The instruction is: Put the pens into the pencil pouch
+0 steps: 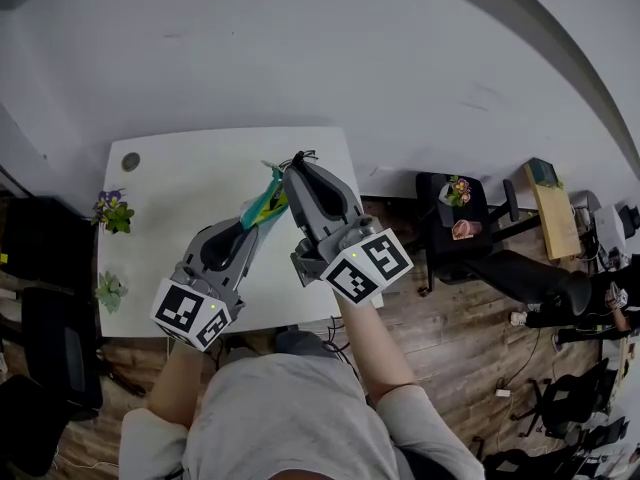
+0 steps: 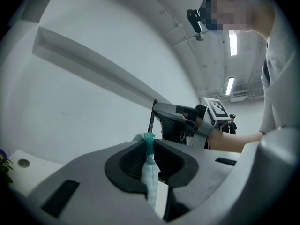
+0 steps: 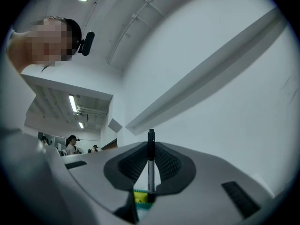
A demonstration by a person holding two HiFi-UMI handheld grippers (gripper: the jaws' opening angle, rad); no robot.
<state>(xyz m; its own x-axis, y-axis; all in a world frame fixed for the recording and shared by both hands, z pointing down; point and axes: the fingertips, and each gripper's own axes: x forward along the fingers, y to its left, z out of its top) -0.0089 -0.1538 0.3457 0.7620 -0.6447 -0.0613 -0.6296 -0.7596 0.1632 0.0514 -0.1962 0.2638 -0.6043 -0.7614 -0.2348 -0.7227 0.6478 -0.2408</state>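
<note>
My left gripper is shut on the top edge of the teal and yellow pencil pouch, which hangs above the white table. In the left gripper view the pale teal fabric of the pouch is pinched between the jaws of the left gripper. My right gripper is shut on a black pen that stands upright between its jaws, and the right gripper hangs right above the pouch's yellow and green opening. The pen's top shows in the left gripper view.
Two small potted plants sit at the table's left edge, and a round cable hole is near its back left corner. A white wall rises behind the table. Black office chairs stand on the wooden floor to the right.
</note>
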